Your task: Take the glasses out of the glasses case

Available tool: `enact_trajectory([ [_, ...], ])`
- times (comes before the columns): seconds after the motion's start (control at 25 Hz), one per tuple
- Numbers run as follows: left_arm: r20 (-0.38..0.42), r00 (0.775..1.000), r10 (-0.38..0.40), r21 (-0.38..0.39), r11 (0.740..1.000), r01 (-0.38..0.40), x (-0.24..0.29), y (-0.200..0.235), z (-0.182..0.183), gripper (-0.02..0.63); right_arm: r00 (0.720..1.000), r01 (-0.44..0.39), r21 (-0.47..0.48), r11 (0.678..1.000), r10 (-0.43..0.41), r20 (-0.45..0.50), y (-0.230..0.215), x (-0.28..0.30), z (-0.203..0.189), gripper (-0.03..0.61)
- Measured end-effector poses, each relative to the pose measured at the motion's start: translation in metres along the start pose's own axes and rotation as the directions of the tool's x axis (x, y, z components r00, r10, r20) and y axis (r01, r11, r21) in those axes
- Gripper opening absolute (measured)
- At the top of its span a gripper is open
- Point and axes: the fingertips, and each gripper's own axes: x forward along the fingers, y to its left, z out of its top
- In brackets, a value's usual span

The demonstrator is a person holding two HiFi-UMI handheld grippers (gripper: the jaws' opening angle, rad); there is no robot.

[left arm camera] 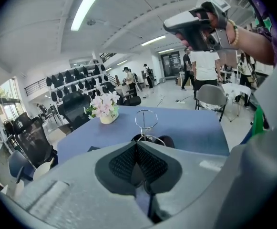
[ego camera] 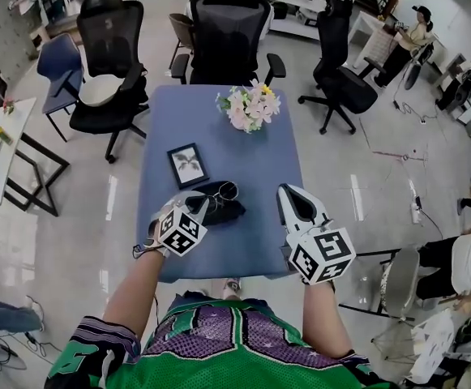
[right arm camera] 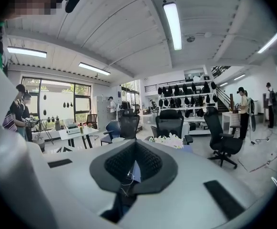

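Glasses (ego camera: 224, 190): round wire rims, lay at the near-left part of the blue counter (ego camera: 219, 128), touching the black case (ego camera: 219, 211) beneath them. Seen from the left gripper view with one rim (left arm camera: 147, 119) standing upright above the dark case (left arm camera: 169, 141).

Left tool (ego camera: 201, 207): clenched, tips (left arm camera: 137, 144) pinched together on the thin wire of the frame, over the case and close to the counter's near edge.

Right tool (ego camera: 292, 193): clenched on nothing, pads (right arm camera: 136, 146) pressed together, held above the counter's near-right corner, well apart from the glasses.

Picture frame (ego camera: 187, 164): lay flat just beyond the case, toward the left edge. Flowers (ego camera: 250, 105): stood near the far edge.

Showed bare blue surface along the right side and between frame and flowers. Black office chair (ego camera: 229, 31): stood against the far edge.
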Motion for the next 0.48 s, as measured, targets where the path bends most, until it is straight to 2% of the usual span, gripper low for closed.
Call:
enact_trajectory([
  [0.32, 0.060, 0.998, 0.036, -0.035, 0.999, -0.034, -0.022, 0.006, 0.012, 0.017, 0.999, 0.036, 0.004, 0.999, -0.036, 0.012, 0.007, -0.009, -0.001, 0.003],
  [0.48, 0.096, 0.993, 0.064, -0.083, 0.995, -0.056, -0.040, 0.008, 0.015, 0.017, 0.999, 0.037, -0.005, 0.999, -0.036, 0.027, 0.017, -0.016, 0.003, 0.003],
])
